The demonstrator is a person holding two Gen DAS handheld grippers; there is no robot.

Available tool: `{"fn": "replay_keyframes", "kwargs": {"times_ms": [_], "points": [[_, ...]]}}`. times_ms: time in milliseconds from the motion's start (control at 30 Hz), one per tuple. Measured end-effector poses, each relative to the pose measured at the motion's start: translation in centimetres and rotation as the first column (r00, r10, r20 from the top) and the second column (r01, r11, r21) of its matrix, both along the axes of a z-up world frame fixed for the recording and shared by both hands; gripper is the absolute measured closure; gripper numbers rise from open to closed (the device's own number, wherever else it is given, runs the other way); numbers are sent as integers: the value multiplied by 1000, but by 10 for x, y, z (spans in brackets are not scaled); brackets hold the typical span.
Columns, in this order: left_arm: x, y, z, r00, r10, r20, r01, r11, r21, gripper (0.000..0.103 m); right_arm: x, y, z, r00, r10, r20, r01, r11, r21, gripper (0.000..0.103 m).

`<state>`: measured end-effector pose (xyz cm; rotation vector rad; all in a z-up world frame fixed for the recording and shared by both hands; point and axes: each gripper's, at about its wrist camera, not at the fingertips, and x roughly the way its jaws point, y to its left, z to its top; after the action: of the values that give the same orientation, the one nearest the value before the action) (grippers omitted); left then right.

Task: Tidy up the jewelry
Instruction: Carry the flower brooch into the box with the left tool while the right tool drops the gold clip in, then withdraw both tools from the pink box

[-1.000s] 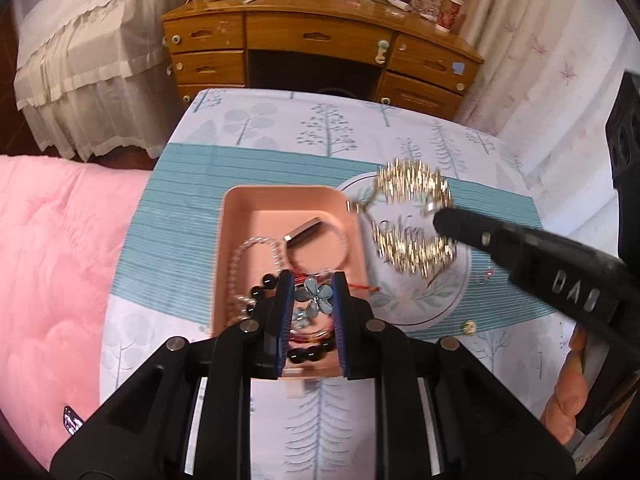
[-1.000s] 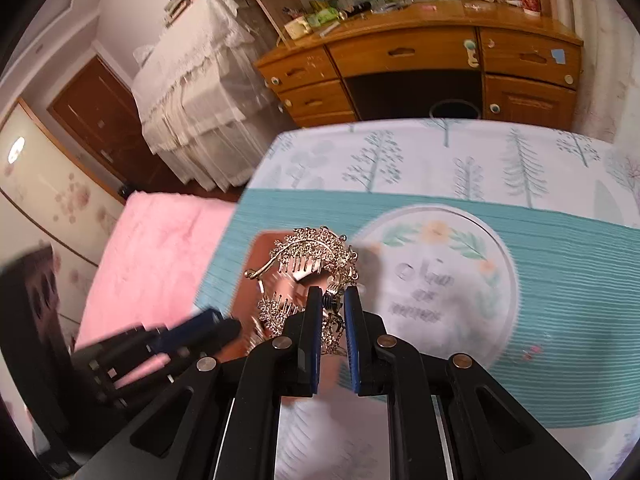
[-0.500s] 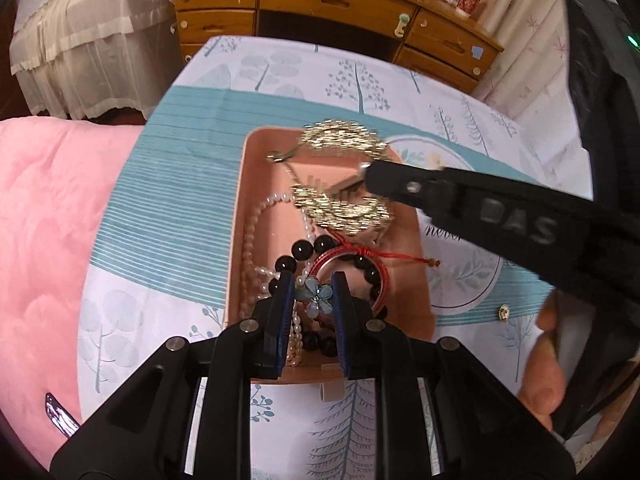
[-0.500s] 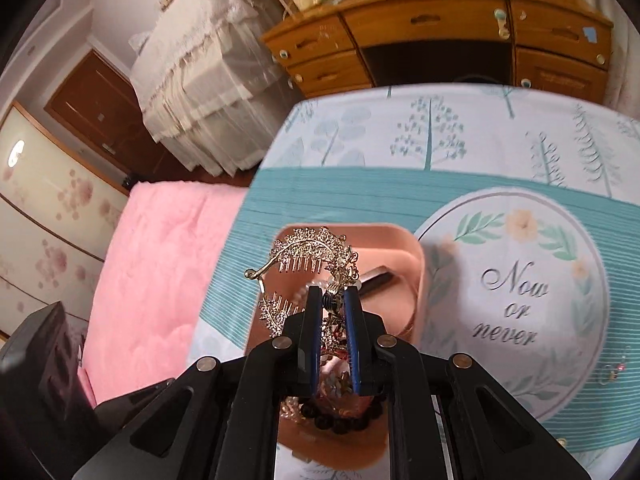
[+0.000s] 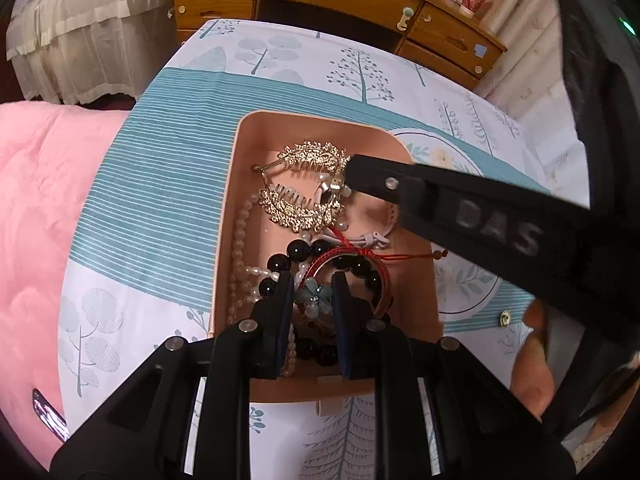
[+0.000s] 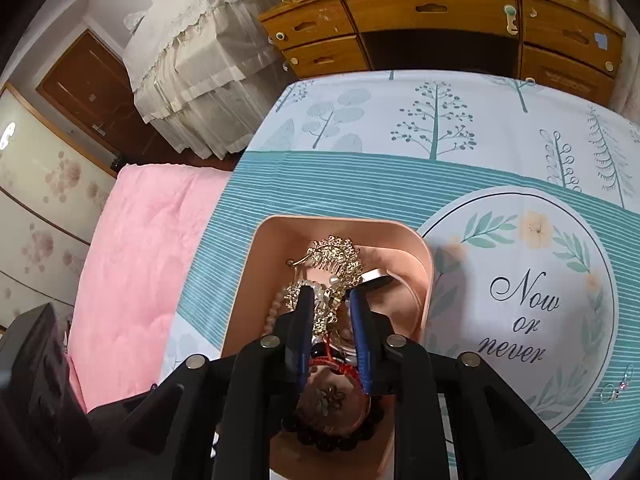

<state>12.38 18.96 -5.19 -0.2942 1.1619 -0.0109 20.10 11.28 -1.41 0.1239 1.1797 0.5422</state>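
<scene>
A pink tray (image 5: pixel 228 216) (image 6: pixel 424 276) holds a gold hair claw (image 5: pixel 304 188) (image 6: pixel 336 260), a pearl string (image 5: pixel 238 248), a black bead bracelet (image 5: pixel 304 250), a red cord bangle (image 5: pixel 356 258) and a blue flower piece (image 5: pixel 316 298). My right gripper (image 6: pixel 330 312) (image 5: pixel 348 172) has its fingers parted over the tray, with the gold claw lying between and beyond them in the tray. My left gripper (image 5: pixel 310 292) hovers over the tray's near end, fingers apart around the blue flower, not visibly pinching it.
The tray sits on a tree-print tablecloth (image 6: pixel 440 128) with a round "Now or never" motif (image 6: pixel 520 308). A small earring (image 5: pixel 505 317) and a thin clear piece (image 6: pixel 618 388) lie on the cloth at right. Pink bedding (image 6: pixel 140 260) lies left; a wooden dresser (image 6: pixel 440 20) stands behind.
My right gripper carried the gold hair claw left and down into the tray, then opened; the claw now rests in the tray. My left gripper stayed over the tray's near end.
</scene>
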Motion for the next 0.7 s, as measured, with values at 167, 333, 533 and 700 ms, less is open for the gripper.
{"fn": "replay_keyframes", "kwargs": {"times_ms": [167, 333, 533, 700], "points": [[1, 6, 0, 999, 30, -11, -30, 999, -30, 86, -7, -12, 9, 1000, 2, 8, -2, 1000, 8, 83], [-1, 10, 1, 999, 47, -18, -48, 999, -26, 85, -16, -28, 14, 1000, 4, 4, -4, 1000, 20, 83], [-7, 10, 9, 998, 59, 11, -59, 998, -14, 57, -32, -48, 23, 999, 20, 26, -20, 1000, 10, 83], [-14, 6, 19, 998, 57, 25, -56, 998, -3, 57, -50, -71, 31, 998, 33, 48, -33, 999, 1, 83]]}}
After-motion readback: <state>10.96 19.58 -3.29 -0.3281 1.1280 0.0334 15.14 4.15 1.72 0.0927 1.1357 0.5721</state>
